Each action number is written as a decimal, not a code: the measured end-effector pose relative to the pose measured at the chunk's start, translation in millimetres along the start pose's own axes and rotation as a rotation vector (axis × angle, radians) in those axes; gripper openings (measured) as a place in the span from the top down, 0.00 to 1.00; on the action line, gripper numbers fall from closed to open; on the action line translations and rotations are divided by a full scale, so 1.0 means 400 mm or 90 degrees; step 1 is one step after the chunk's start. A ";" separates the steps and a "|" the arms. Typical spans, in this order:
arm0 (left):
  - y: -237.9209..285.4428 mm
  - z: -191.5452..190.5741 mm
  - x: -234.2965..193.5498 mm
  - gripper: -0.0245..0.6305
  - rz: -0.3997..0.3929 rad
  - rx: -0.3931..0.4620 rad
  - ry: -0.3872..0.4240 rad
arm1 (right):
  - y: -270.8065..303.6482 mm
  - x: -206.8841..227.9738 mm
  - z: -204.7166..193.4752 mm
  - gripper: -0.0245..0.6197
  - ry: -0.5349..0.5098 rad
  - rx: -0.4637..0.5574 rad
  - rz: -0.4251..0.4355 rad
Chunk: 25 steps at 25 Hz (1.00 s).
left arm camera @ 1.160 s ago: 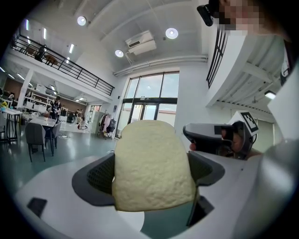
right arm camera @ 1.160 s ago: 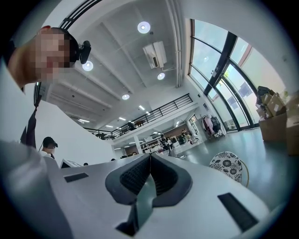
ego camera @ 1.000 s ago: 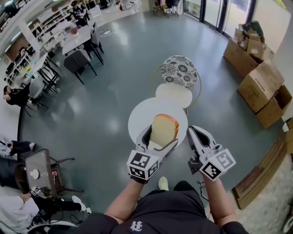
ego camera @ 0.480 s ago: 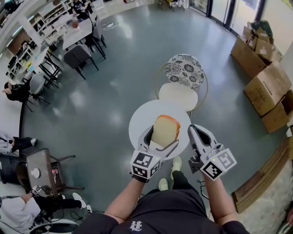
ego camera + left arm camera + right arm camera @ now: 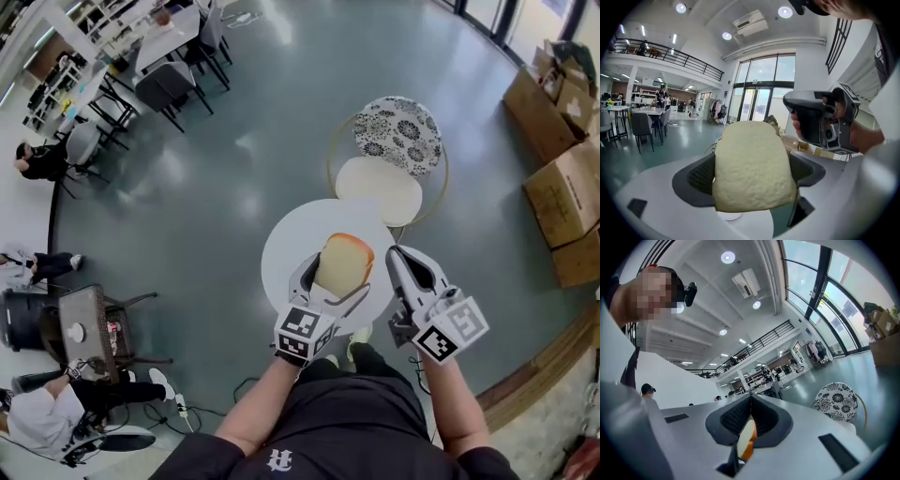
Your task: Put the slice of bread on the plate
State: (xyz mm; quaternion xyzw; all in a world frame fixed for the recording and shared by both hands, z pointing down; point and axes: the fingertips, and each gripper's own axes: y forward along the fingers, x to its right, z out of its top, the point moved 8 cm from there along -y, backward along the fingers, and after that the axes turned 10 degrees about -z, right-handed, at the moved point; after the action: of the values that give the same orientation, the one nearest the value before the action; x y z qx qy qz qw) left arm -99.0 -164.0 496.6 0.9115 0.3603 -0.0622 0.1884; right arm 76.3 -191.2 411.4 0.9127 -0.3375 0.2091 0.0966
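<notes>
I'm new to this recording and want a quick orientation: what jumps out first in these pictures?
The slice of bread stands out, clamped between the jaws of the left gripper over a white round surface at the head view's centre. The right gripper hangs beside it, jaws together. Beyond them sit a cream round top and a flower-patterned one above the grey floor.

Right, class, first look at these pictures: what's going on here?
A person holds a gripper in each hand. The left gripper is shut on a slice of bread, carried over a white round surface; whether that is the plate I cannot tell. The right gripper is alongside, fingers together and empty. The bread is not yet set down.
</notes>
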 end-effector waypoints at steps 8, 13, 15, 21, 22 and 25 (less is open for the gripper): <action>0.098 -0.082 -0.114 0.21 0.010 -0.051 -0.018 | 0.074 0.091 -0.033 0.95 0.013 -0.014 -0.015; 0.165 -0.182 -0.171 0.21 -0.007 -0.102 -0.020 | 0.075 0.137 -0.110 0.95 0.025 -0.021 -0.058; 0.194 -0.229 -0.199 0.21 -0.014 -0.119 -0.020 | 0.075 0.155 -0.155 0.95 0.031 -0.028 -0.071; 0.265 -0.345 -0.252 0.21 -0.029 -0.165 -0.020 | 0.094 0.204 -0.269 0.95 0.052 -0.038 -0.099; 0.274 -0.362 -0.259 0.21 -0.030 -0.172 -0.020 | 0.101 0.210 -0.282 0.95 0.053 -0.038 -0.100; 0.296 -0.410 -0.283 0.21 -0.030 -0.194 -0.024 | 0.118 0.224 -0.313 0.95 0.053 -0.035 -0.100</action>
State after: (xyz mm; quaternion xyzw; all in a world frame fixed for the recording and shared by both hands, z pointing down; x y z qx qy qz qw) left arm -104.9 -251.3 711.4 0.8623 0.3830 -0.0286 0.3300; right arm 66.9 -238.7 564.8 0.9241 -0.2658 0.2290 0.1516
